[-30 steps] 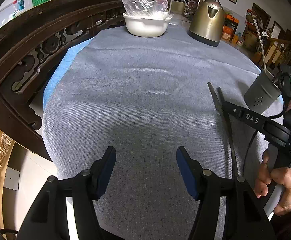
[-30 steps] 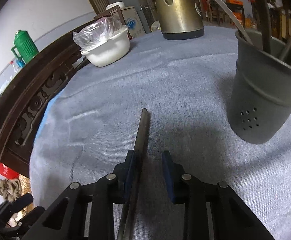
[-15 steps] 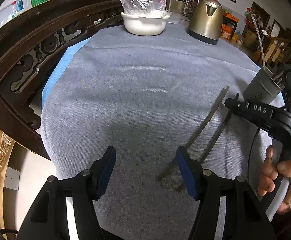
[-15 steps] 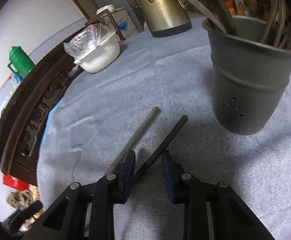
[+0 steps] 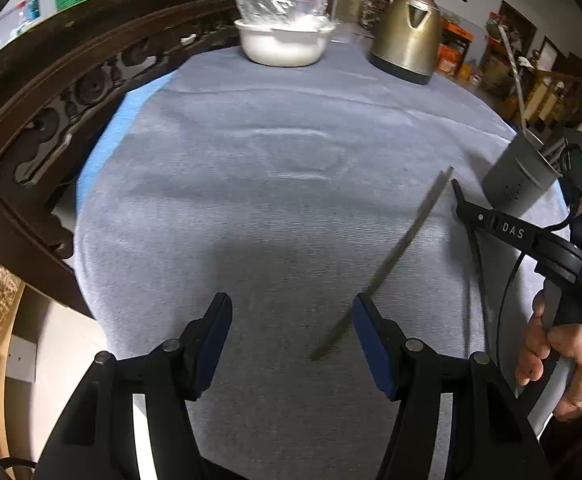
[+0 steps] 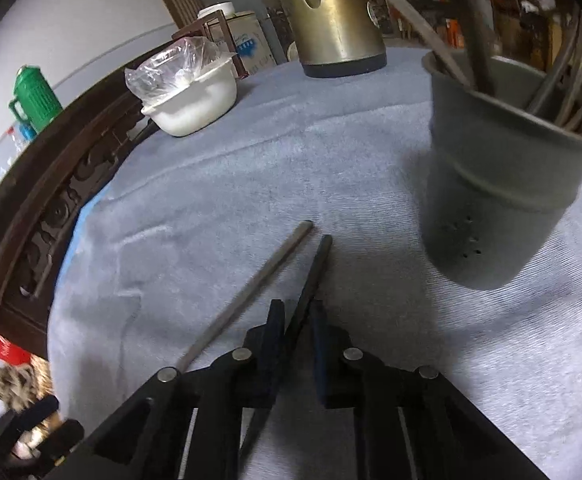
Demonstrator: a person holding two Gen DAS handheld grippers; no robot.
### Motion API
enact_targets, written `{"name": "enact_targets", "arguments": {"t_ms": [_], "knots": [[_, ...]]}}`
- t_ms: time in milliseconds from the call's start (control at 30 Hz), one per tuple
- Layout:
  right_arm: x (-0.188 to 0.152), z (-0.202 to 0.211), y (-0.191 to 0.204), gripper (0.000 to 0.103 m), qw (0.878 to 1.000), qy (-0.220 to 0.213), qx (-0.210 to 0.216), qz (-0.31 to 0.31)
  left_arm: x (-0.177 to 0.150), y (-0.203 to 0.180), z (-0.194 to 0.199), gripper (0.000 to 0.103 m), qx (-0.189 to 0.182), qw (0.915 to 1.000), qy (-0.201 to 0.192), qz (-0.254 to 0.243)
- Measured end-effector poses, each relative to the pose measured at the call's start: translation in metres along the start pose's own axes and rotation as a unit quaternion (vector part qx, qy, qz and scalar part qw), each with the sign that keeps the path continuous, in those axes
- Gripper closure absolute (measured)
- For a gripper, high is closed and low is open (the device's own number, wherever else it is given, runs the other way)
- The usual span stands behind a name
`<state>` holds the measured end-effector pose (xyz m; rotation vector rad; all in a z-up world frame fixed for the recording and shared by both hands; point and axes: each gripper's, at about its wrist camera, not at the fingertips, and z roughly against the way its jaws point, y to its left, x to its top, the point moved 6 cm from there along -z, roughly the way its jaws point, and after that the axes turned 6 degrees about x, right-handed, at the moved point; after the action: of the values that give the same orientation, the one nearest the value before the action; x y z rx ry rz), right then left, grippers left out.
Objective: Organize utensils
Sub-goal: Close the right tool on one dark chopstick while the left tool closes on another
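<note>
Two dark chopsticks are in play. One chopstick point(image 6: 247, 288) lies on the grey cloth; it also shows in the left wrist view point(image 5: 395, 252). My right gripper point(image 6: 295, 322) is shut on the other chopstick point(image 6: 313, 272), which shows in the left wrist view point(image 5: 473, 240) under the right gripper point(image 5: 463, 210). A grey utensil holder point(image 6: 503, 184) with several utensils stands to the right, also in the left wrist view point(image 5: 519, 180). My left gripper point(image 5: 291, 332) is open and empty above the cloth, its right finger beside the lying chopstick's near end.
A white bowl point(image 5: 283, 42) covered with a plastic bag and a brass-coloured kettle point(image 5: 409, 38) stand at the table's far side. A carved dark wooden chair back point(image 5: 51, 92) curves along the left edge. A green jug point(image 6: 37, 96) stands behind it.
The right gripper has closed on one chopstick and swung its tip toward the holder. The other chopstick has dropped out and lies on the cloth. The left gripper has stayed open.
</note>
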<state>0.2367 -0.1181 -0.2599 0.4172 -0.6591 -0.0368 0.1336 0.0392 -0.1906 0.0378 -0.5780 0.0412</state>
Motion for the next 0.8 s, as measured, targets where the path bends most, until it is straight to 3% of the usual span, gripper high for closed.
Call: {"name": "enact_targets", "arguments": {"t_ms": [200,433,800], "knots": [[-0.004,0.010,-0.011,0.088,1.000,0.000,-0.012,0.007,0.019,-0.026,-0.006,0.040,-0.016,0.9985,0.001,-0.052],[-0.008,0.025,-0.028,0.092,0.999,0.005,-0.024,0.024,0.050,-0.074,-0.021,0.039,-0.027,0.9901,0.010,-0.137],[-0.027,0.043,-0.049,0.093,1.000,0.007,0.023,-0.018,0.079,-0.127,-0.055,0.040,-0.073,0.9821,0.044,-0.168]]}}
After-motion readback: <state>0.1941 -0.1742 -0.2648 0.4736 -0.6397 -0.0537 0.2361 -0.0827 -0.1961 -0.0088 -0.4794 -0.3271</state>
